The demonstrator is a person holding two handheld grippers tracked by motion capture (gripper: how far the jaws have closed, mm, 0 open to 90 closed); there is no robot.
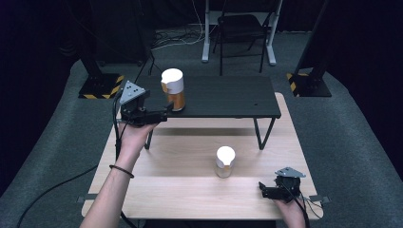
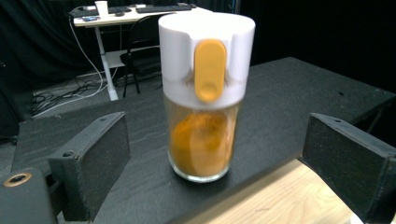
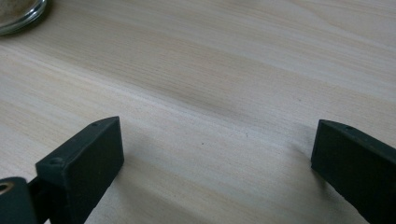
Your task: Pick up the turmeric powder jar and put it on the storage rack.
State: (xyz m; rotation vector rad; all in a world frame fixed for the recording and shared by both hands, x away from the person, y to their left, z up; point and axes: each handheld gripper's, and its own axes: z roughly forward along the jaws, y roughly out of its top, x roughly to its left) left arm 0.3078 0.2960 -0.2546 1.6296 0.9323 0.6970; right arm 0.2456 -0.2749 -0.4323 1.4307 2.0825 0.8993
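Note:
A glass jar of orange powder [image 1: 174, 90] [image 2: 204, 93], capped by a white lid with an orange flap, stands near the front left edge of a low black shelf [image 1: 223, 97] [image 2: 289, 93]. My left gripper [image 1: 164, 114] [image 2: 219, 163] is open, its jaws a little short of the jar on either side, touching nothing. A second, smaller white-lidded jar [image 1: 225, 162] stands on the wooden table [image 1: 190, 190]; its glass base [image 3: 18, 11] shows at the top left of the right gripper view. My right gripper [image 1: 264, 189] [image 3: 215, 163] is open, low over bare wood to the right of that jar.
The black shelf stands on thin legs across the table's far half. Beyond the table are a chair [image 1: 240, 28], a white desk frame, cables on the floor and black stands with yellow-striped bases [image 1: 102, 85] on both sides.

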